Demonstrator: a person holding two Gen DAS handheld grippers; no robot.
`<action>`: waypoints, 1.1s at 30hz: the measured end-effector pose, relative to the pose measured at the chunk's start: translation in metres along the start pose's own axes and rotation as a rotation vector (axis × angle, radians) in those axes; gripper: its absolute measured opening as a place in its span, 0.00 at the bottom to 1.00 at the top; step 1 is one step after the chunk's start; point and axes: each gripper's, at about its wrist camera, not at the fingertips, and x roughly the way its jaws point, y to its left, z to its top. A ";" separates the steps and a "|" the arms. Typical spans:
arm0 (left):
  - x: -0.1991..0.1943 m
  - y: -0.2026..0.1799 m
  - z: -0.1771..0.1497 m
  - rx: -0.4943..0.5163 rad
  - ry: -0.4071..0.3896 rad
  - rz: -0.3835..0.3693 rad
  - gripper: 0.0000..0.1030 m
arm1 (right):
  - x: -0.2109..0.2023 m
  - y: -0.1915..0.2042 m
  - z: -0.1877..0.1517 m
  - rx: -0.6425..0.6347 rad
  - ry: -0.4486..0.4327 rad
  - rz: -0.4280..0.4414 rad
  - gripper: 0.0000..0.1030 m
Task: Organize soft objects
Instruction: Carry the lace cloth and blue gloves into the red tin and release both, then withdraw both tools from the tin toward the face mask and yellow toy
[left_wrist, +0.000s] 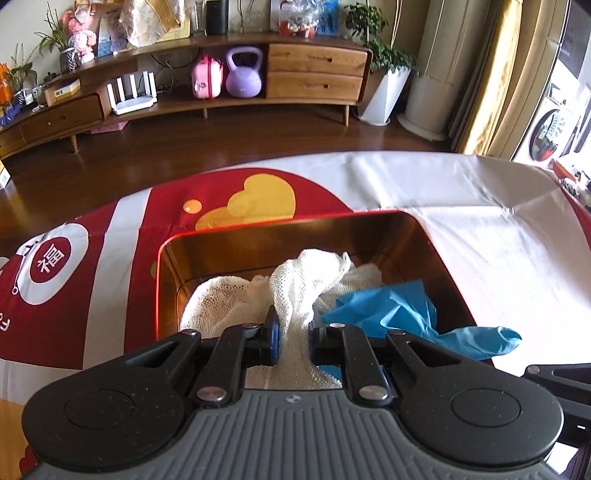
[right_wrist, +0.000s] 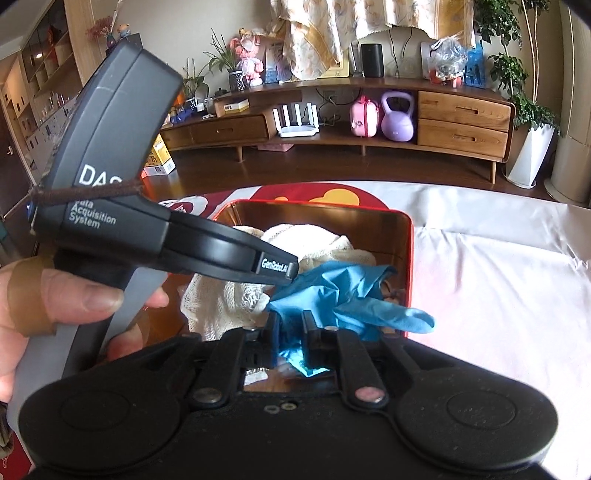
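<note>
The placing step is in hand. At frame centre the white mesh cloth (left_wrist: 295, 291) is clenched by the left gripper (left_wrist: 294, 334) inside the red tin (left_wrist: 448, 266). In the right wrist view the blue glove (right_wrist: 343, 295), one finger draped over the tin's rim, is pinched by the right gripper (right_wrist: 291, 341). Next, both items likely need releasing and that finger tucking in.

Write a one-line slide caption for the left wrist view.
Left gripper pinches a white mesh cloth over the red tin, blue glove draped across its rim.
</note>
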 end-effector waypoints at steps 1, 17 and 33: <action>0.000 0.000 -0.001 0.002 -0.001 0.006 0.14 | 0.001 -0.001 0.003 0.001 0.004 -0.001 0.15; -0.027 0.003 -0.004 -0.015 -0.053 0.007 0.73 | -0.016 -0.006 0.003 0.039 -0.013 -0.007 0.49; -0.112 -0.003 -0.025 -0.007 -0.129 0.002 0.73 | -0.088 0.008 -0.005 0.040 -0.088 -0.026 0.77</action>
